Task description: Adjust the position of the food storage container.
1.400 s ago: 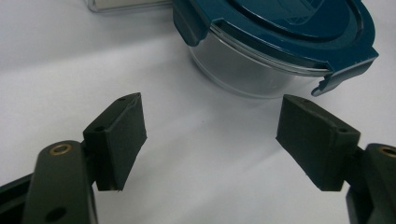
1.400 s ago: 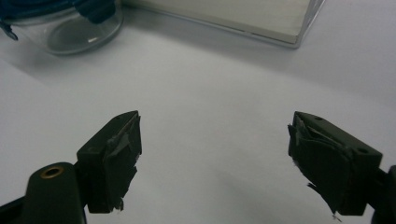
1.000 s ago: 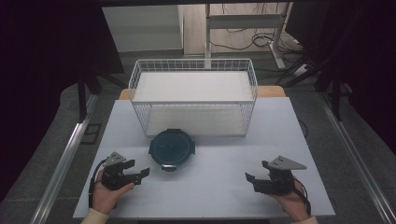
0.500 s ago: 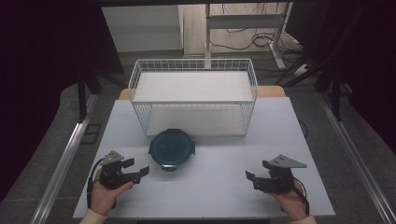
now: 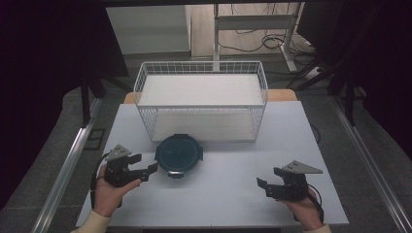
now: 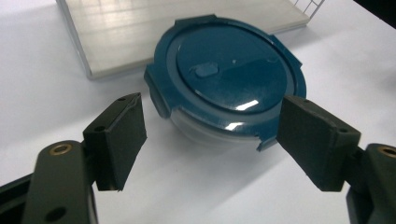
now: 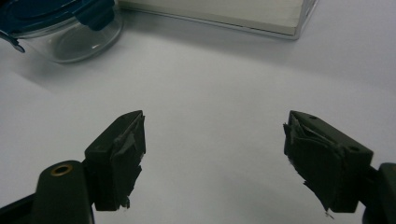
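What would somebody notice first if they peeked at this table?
Probably the round container with the dark blue lid, sitting mid-table just in front of the white wire basket. Next, the left gripper, open and aimed at it from close by, while the right gripper rests open near the table's front right.

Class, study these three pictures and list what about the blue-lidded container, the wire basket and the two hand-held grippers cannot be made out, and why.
- Container: contents; high view, blue lid covers them; right gripper view, top edge cuts it.
- Wire basket: far wall base; high view, its white liner hides it.
- Left hand-held gripper: body; left gripper view, bottom edge cuts it.
- Right hand-held gripper: pad wear; high view, too small.
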A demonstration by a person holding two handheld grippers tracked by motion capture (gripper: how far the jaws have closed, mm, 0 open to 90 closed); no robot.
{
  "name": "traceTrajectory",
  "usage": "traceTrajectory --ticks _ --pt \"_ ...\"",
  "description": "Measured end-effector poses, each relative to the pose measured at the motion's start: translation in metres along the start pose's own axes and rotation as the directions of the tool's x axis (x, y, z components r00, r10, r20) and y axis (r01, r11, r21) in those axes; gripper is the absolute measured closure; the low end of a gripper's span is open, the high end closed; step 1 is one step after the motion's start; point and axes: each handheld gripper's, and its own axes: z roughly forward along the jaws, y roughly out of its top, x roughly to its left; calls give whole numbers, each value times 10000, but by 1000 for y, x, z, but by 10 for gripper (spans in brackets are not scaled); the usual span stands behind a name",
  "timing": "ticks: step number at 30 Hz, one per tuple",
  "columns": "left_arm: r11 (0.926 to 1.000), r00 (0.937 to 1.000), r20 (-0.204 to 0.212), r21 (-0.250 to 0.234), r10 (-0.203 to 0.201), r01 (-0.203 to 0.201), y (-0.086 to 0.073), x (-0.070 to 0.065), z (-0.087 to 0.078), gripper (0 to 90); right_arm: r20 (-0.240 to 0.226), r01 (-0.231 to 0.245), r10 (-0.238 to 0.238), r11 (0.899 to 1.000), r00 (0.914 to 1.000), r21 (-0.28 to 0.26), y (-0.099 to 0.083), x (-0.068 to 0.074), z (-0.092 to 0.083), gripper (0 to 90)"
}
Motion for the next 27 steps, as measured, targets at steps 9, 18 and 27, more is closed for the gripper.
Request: traceTrajectory --ticks 9,18,27 --pt "9996 9997 45 151 255 -256 21 -2 0 253 13 12 -12 10000 10000 67 0 0 1 204" --pt "9994 9999 -52 330 97 -96 38 8 10 280 31 82 -82 9999 10000 150 0 1 2 208" --pt "9988 9994 -347 481 -43 59 55 20 23 346 16 95 -95 9999 10000 131 0 0 3 210"
